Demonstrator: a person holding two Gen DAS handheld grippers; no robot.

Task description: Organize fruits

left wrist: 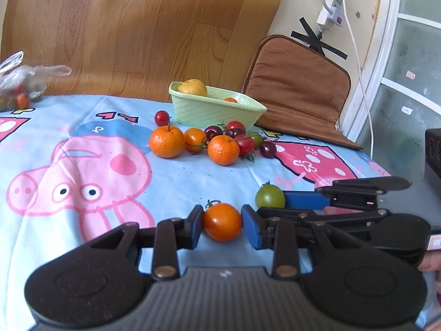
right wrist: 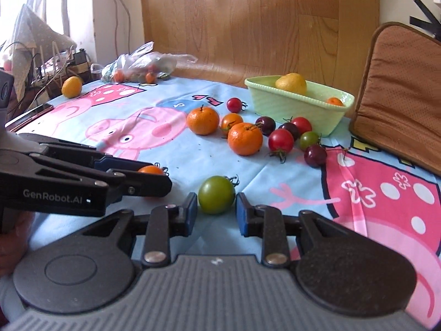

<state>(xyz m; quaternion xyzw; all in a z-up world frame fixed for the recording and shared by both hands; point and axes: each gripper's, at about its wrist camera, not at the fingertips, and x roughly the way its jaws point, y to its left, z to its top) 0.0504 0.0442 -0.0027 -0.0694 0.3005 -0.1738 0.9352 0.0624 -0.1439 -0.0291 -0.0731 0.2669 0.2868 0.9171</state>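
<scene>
A loose cluster of mandarins (left wrist: 166,141) and small tomatoes (left wrist: 245,144) lies on the cartoon-print cloth (left wrist: 82,171) just in front of the pale green basket (left wrist: 217,109), which holds a lemon (left wrist: 193,87). A plastic bag (right wrist: 137,64) of fruit sits at the far left edge. Nearer, side by side, the left gripper (left wrist: 222,222) clenches an orange tomato (left wrist: 222,221) and the right gripper (right wrist: 217,199) clenches a green tomato (right wrist: 216,198), both angled downward over the cloth.

Both wrist cameras sit low and close over the desk (left wrist: 176,176), looking forward and slightly down along their fingers (left wrist: 249,224) toward the wooden wall; both take in the green basket (right wrist: 278,104), the fruit cluster and each other's gripper
</scene>
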